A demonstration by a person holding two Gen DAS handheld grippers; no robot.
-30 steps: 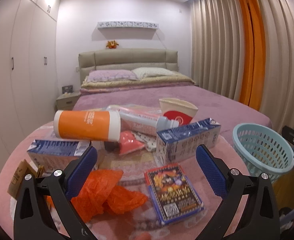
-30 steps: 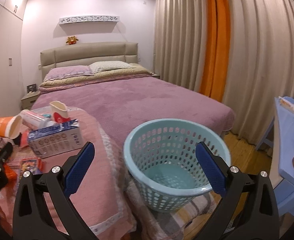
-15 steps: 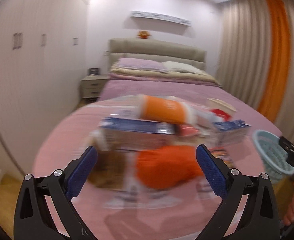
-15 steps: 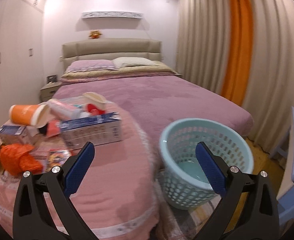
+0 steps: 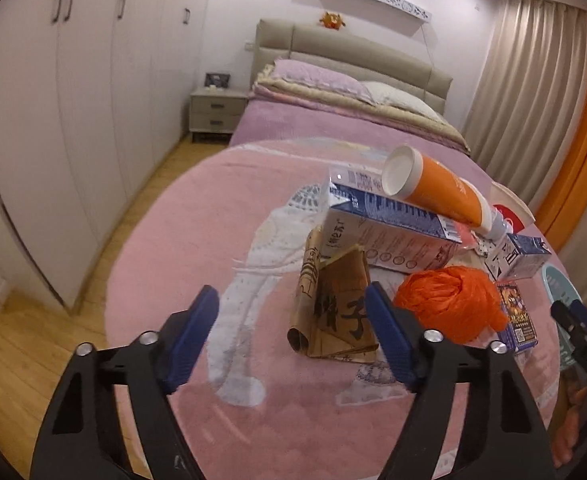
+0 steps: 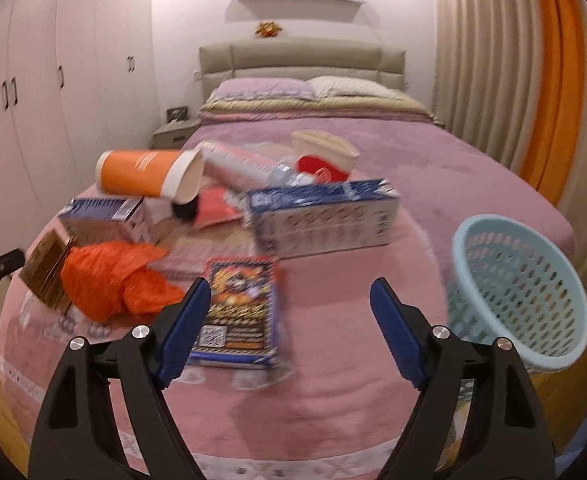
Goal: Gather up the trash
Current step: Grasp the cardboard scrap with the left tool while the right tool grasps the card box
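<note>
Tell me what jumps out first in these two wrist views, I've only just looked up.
The heap of trash on the pink blanket at the foot of the bed: an orange cup tipped over on a blue-and-white carton, with a crumpled orange plastic bag in front. The pale blue basket stands at the right, off the bed's edge. Neither the left gripper nor the right gripper holds anything.

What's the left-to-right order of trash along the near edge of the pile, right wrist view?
Folded brown paper bag → crumpled orange plastic bag → flat dark printed packet → pale blue perforated plastic basket.
</note>
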